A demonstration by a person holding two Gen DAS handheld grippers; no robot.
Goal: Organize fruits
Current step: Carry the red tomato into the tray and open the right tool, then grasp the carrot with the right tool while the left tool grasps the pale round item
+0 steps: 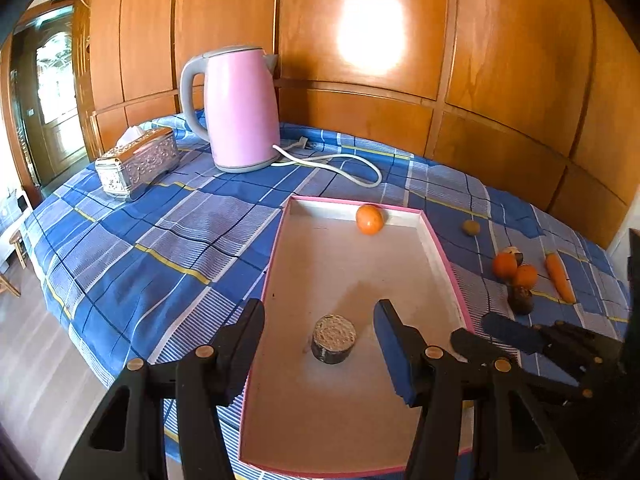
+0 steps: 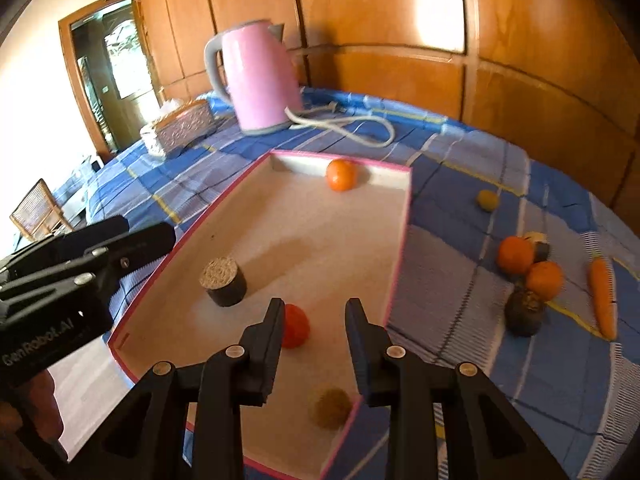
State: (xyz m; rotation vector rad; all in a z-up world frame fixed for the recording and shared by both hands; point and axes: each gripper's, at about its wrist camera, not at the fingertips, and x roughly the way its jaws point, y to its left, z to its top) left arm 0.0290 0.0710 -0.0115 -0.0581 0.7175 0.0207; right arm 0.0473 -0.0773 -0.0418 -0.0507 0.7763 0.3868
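Observation:
A pink-rimmed white tray (image 1: 440,248) (image 2: 402,216) lies on the blue checked tablecloth. In it are an orange (image 1: 369,219) (image 2: 341,175) at the far end, a dark cut cylinder (image 1: 333,338) (image 2: 224,280), a red fruit (image 2: 295,325) and a brown kiwi (image 2: 330,407). My left gripper (image 1: 320,328) is open around the cylinder without touching it. My right gripper (image 2: 316,320) is open and empty above the tray's near end; it also shows in the left wrist view (image 1: 492,332). On the cloth to the right lie two oranges (image 1: 505,266) (image 2: 516,254), a dark round fruit (image 2: 524,312), a small green fruit (image 2: 487,199) and a carrot (image 2: 602,296).
A pink kettle (image 1: 240,112) with a white cord (image 1: 344,160) and a silver tissue box (image 1: 136,164) stand at the back left. A wood-panelled wall (image 1: 400,40) runs behind the table. The table's left edge drops to the floor (image 1: 36,360).

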